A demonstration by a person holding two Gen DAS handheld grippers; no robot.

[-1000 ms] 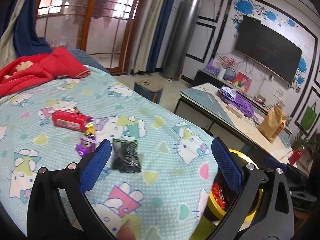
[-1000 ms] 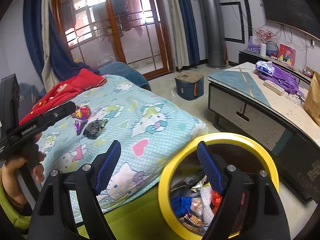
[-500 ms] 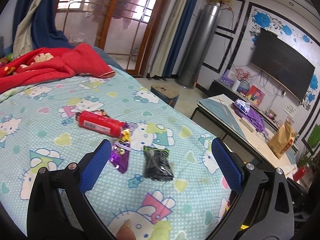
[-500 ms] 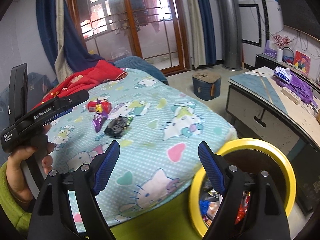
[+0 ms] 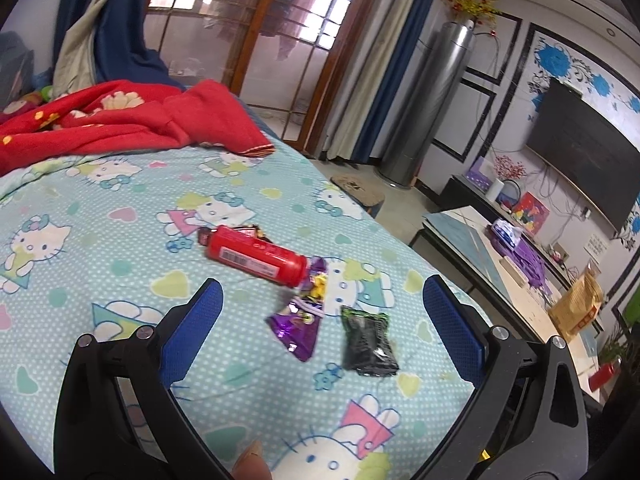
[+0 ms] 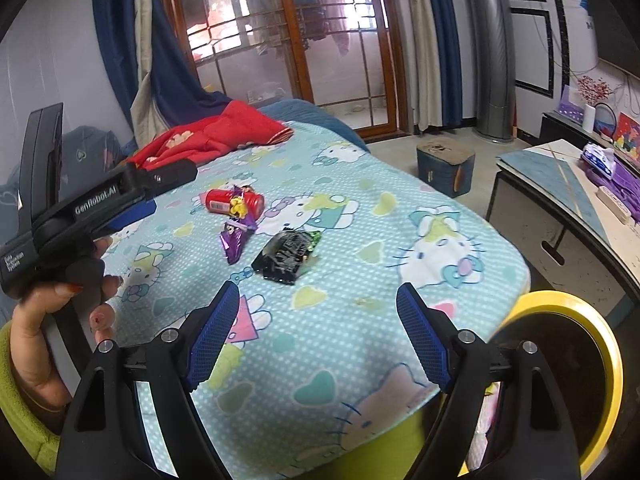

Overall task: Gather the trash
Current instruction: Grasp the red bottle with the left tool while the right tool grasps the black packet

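Blue padded jaws spread wide on both tools, nothing between them. Left gripper hovering over the cartoon-cat blanket, framing the litter. Right gripper likewise empty and wide, poised nearer the blanket's edge, beside the yellow-rimmed bin.

Three pieces left to collect, close together mid-blanket: red bottle lying on its side; purple wrapper just below the bottle's neck, with a crumpled yellow-and-purple scrap touching the bottle; black packet flat just beside the wrapper, apart from it.

Likely step in hand: approaching for the next pick. Sensible choice: black packet for the right tool, nearest to it and to the bin; purple wrapper or bottle for the left.

For a clean pick of the packet:
- Tilt down steeply, one pad on each long edge.
- Press lightly into the soft bedding so the lower pad slides beneath the foil.
- Close slowly; slick film prone to skating away.
- Avoid pinching blanket folds along with it.

For the bottle: grip across the body, not along it; round and apt to roll on the yielding surface.
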